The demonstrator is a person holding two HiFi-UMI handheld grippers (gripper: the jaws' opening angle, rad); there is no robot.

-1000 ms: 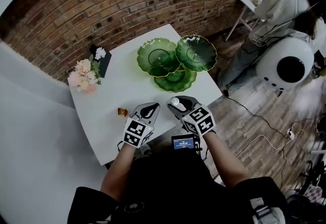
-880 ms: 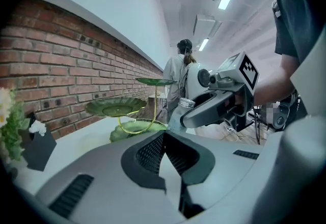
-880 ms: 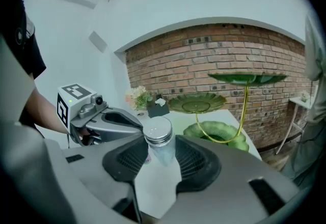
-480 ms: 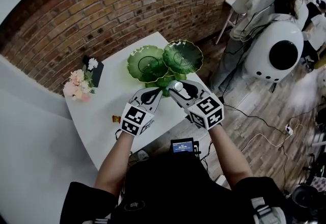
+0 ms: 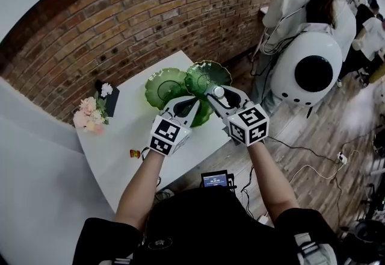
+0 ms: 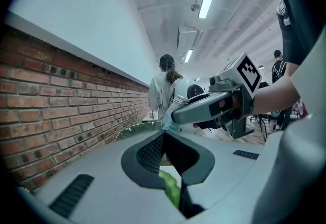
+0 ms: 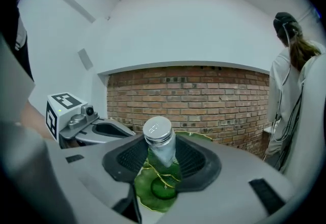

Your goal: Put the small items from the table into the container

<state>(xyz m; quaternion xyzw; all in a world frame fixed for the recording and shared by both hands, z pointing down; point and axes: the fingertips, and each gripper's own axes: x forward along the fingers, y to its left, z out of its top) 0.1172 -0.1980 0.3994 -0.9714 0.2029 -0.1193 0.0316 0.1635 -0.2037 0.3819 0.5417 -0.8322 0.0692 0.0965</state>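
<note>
Here, the silver-capped vial [image 7: 158, 135] sits clamped between the jaws of the right tool [image 5: 219, 95], raised above the green dishes [image 5: 162, 86] at the far right of the counter [image 5: 129, 128]. The left tool [image 5: 194, 103] hovers alongside, jaws together and empty. Both forearms are outstretched.

Flowers [image 5: 89, 114] L on table [image 5: 129, 131], dishes [image 5: 162, 86] R by wall [image 5: 120, 23]; small item [image 5: 135, 153] front.

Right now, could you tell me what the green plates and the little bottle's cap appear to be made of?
Green plates: probably glass, glossy and translucent, with thin gold lines on the wavy rims.
Cap: looks like metal, silvery with a soft sheen; plated plastic is possible.
</note>
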